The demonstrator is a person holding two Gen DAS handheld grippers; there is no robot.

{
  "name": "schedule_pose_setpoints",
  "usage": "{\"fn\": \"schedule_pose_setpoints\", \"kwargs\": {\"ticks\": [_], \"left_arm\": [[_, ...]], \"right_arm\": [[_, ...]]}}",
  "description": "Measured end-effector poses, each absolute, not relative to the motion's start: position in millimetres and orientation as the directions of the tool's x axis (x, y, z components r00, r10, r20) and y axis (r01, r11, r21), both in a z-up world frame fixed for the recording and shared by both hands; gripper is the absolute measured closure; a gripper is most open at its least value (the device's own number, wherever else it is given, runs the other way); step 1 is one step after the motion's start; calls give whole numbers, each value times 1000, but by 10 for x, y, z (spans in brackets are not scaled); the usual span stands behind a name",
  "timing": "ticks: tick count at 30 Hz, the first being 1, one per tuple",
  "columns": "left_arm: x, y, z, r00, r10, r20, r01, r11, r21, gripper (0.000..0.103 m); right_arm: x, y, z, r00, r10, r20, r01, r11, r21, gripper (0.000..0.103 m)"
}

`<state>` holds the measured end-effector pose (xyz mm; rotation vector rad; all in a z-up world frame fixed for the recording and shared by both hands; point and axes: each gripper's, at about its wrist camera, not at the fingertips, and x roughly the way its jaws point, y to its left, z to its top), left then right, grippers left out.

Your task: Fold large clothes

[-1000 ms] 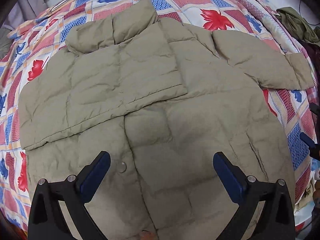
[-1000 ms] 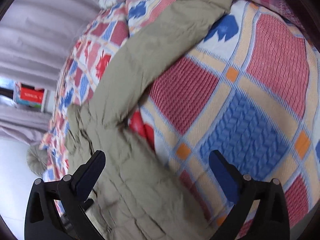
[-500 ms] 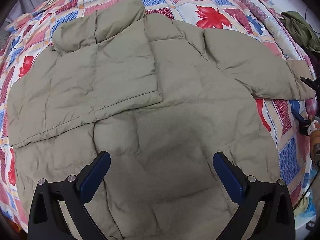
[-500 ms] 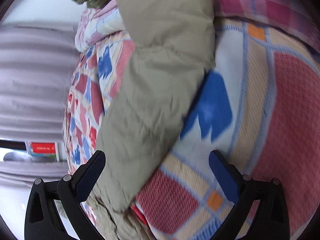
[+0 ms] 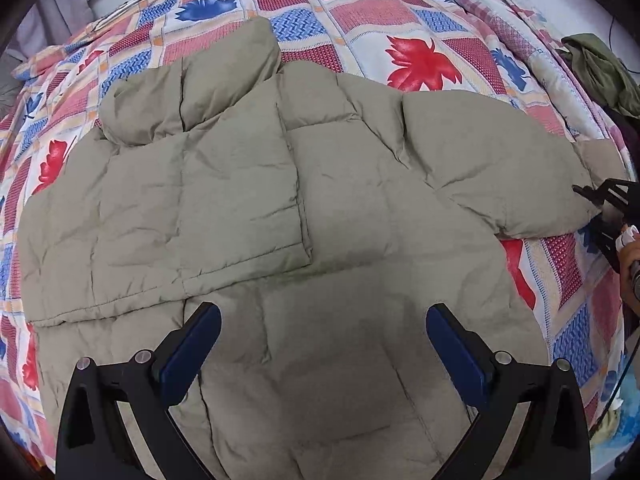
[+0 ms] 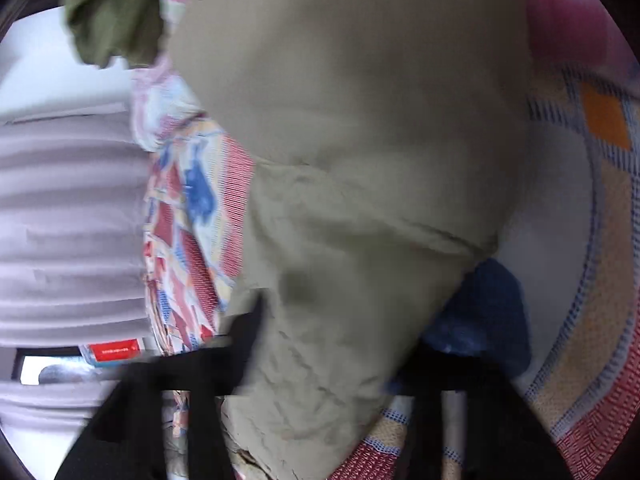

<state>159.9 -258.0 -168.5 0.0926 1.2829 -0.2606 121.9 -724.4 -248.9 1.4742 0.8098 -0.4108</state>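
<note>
A khaki puffer jacket (image 5: 320, 240) lies flat on a bed, its left side folded in over the body. Its right sleeve (image 5: 500, 168) stretches out to the right. My left gripper (image 5: 323, 354) is open and empty, hovering above the jacket's lower body. My right gripper (image 5: 604, 208) shows at the right edge of the left wrist view, at the sleeve's cuff. In the right wrist view the sleeve (image 6: 360, 200) fills the frame between the blurred fingers (image 6: 240, 344); the right gripper (image 6: 332, 352) is around the sleeve end, and the blur hides whether it has closed.
The bed carries a patchwork quilt (image 5: 420, 20) with red and blue leaves. A dark green garment (image 5: 600, 68) lies at the bed's far right edge, also in the right wrist view (image 6: 112, 16). A grey curtain (image 6: 68, 220) hangs beyond the bed.
My right gripper has moved along the sleeve to its cuff, and its fingers have come in around the fabric. The left gripper has drifted slightly over the jacket, still open.
</note>
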Motion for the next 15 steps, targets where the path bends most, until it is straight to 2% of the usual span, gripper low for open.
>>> {"fn": "schedule_pose_setpoints", "kwargs": {"ticks": [3,9,15], "left_arm": [[1636,-2509,-1588,284,-150,-947,254,964,-76,0],[1751,-2202,-1472,339,-137,-931,227,972,-60,0],[1842,-1705,-1414,378,-126,-917,161,985,-69,0]], "right_arm": [[1218,-7221,-2411,708,213,-673,673,85,735,98],[1478,-6929,-1878,768,248,-591,543,239,805,98],[1916,-6141,-1274,784,342,-518,370,412,833,98]]}}
